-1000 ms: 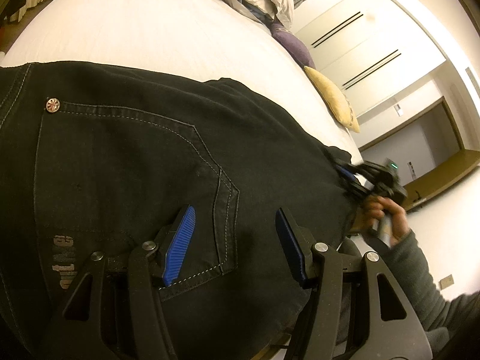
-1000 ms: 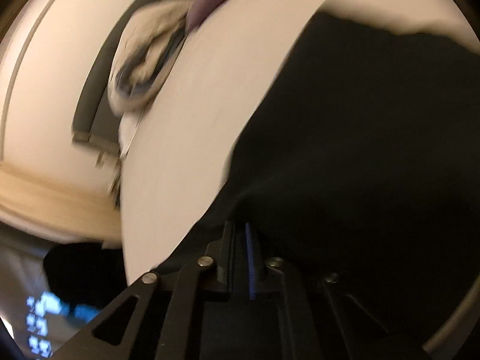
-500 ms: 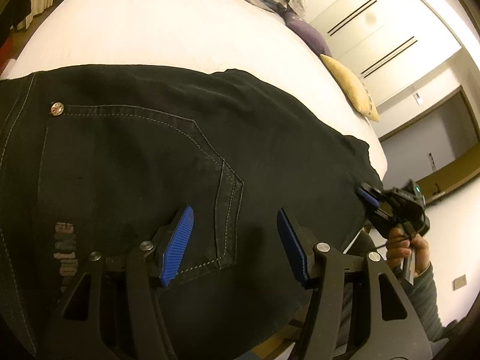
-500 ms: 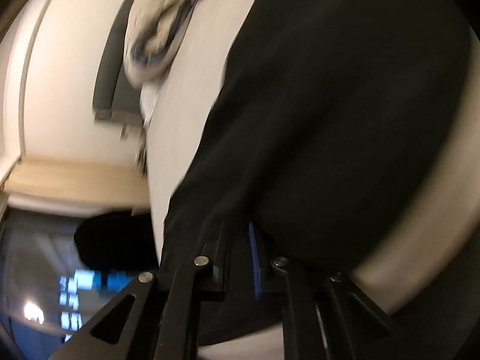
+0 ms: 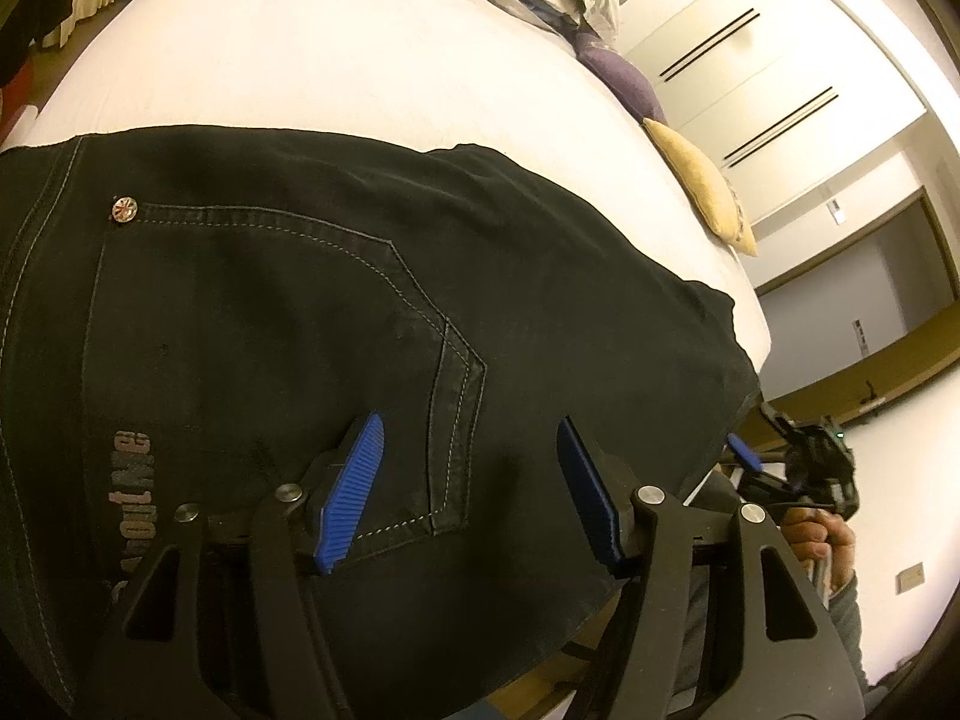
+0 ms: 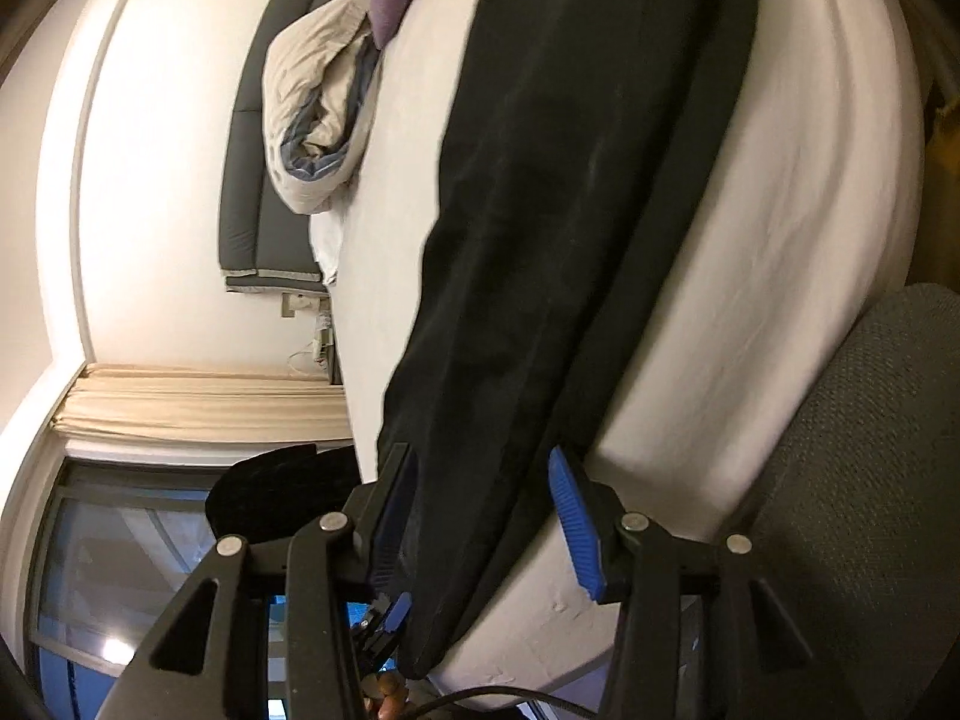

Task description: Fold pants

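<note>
The black pants (image 5: 336, 324) lie folded lengthwise on the white bed (image 5: 336, 48), hems at its edge. The right hand-held gripper (image 6: 480, 516) has just opened, released, straddling the hem; the left hand-held gripper (image 5: 474, 480) hovers released over the back pocket (image 5: 288, 336). Next, I judge, regrip hems and carry them toward the waistband.

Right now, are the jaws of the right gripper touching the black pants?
Cannot tell. In the right wrist view the right gripper stands open around the black pants, having just been opening; the far jaw's pad is too dark to judge contact.
</note>
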Demonstrator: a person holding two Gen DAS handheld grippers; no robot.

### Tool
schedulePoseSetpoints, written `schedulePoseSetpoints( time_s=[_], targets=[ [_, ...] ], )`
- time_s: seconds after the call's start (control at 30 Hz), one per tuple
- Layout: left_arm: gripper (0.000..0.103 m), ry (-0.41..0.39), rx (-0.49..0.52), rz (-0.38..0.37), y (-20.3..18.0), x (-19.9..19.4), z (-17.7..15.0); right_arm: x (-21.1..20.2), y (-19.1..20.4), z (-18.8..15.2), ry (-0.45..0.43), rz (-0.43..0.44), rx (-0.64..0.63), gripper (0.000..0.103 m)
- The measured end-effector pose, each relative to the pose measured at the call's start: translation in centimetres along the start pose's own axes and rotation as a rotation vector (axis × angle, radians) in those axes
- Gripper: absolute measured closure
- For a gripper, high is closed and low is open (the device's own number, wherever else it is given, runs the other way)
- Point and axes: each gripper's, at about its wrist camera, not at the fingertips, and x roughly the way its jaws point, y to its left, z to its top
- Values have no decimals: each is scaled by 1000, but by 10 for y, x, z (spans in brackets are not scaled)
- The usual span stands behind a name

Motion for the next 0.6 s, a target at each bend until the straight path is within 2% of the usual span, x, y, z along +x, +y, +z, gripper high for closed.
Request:
schedulePoseSetpoints(
  time_s=[0.2,0.5,0.57,0.6],
  targets=[
    [44,-3,6,1,1,-2,-1,-7,-20,-6,-19,36,51,53],
    [44,-4,10,1,1,-4,-3,9,-11,-1,-21,109,88,53],
    [44,-4,10,1,0,-4,-3,11,-8,-3,-21,99,75,59],
    [44,-4,10,1,0,-4,-3,13,-7,-4,-17,91,63,71]
  ],
)
